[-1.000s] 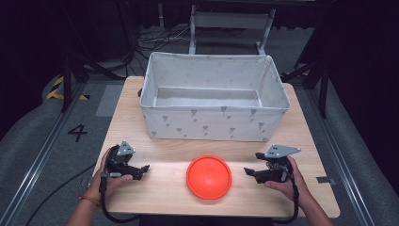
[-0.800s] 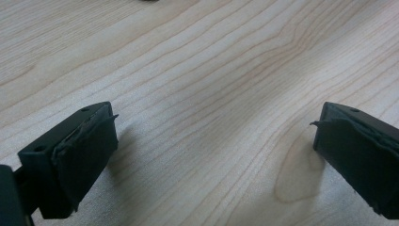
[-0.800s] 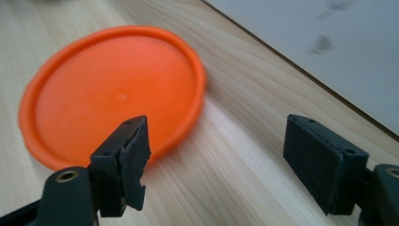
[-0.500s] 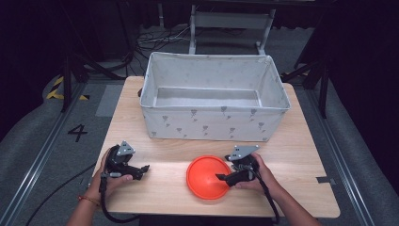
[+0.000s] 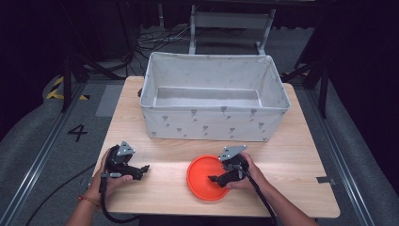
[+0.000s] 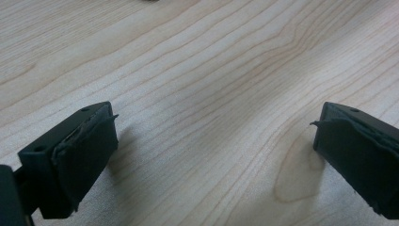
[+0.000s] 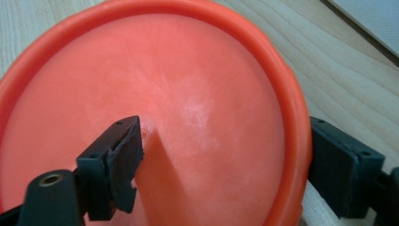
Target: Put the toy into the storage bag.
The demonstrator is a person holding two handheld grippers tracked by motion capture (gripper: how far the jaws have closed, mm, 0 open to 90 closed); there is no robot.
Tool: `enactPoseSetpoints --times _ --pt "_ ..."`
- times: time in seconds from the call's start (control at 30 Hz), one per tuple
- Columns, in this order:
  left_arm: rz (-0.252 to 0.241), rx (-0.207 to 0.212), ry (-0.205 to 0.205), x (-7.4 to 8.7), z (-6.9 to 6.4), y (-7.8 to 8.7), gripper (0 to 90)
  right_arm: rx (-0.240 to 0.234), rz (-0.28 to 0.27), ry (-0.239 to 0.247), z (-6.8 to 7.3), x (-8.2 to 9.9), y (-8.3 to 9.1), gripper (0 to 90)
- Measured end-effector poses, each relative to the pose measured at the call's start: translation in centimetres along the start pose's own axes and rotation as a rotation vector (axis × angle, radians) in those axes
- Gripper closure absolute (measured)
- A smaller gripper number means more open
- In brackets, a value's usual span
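Note:
An orange round plate (image 5: 202, 181) lies on the wooden table (image 5: 301, 155) near the front edge. My right gripper (image 5: 214, 179) sits low over the plate's right side. In the right gripper view the plate (image 7: 188, 94) is close up and the right gripper (image 7: 226, 141) straddles its rim, one jaw inside the dish and one outside. The jaws have just been opening, and the pads do not press on the rim. My left gripper (image 5: 143, 169) rests at the front left, apart from the plate. In its own view the left gripper (image 6: 214, 127) stands open over bare wood.
A large white fabric bin (image 5: 211, 125) with nothing visible inside stands across the back half of the table. Bare wood lies between the two grippers and to the right of the plate. Dark floor, cables and a metal frame surround the table.
My right gripper has moved left from beside the plate onto its right rim and sunk a little. The left gripper has stayed where it was.

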State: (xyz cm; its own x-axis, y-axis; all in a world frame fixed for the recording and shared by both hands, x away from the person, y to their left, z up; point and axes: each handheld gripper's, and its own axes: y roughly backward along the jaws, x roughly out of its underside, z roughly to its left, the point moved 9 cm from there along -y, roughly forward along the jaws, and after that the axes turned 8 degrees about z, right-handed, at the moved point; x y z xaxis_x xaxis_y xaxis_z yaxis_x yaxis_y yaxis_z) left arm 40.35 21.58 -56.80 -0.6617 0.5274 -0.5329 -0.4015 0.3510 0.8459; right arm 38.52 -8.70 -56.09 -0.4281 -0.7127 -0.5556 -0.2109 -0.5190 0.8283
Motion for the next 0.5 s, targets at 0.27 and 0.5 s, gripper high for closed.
enactPoseSetpoints --times 0.27,0.5 --pt "0.0 0.0 0.001 0.0 0.0 0.0 0.5 -0.027 -0.019 -0.078 -1.1 0.1 0.9 52.0" --pt "0.0 0.0 0.0 0.0 0.0 0.0 0.5 -0.076 -0.068 -0.071 -1.2 -0.2 3.0 71.4"
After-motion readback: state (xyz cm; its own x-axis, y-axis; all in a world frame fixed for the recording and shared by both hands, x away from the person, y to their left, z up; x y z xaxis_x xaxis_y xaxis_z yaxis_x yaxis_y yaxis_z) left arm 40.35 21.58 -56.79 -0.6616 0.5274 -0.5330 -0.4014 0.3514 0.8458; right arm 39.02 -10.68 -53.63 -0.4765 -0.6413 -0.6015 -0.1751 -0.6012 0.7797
